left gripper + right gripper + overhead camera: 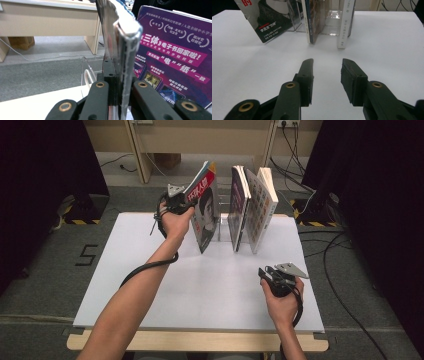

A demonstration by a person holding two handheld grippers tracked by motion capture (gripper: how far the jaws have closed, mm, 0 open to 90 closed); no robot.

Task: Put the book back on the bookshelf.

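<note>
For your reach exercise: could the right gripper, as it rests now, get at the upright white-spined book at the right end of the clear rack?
Probably yes. The right gripper stands open and empty, and bare white table lies between it and the white-spined book.

Mag [205,210] leans at rack [223,222] left end, two books [250,207] right, all on table [200,290].

The glossy paper magazine [205,210] stands by a clear plastic rack [87,71] on a matt white tabletop [200,290].
</note>
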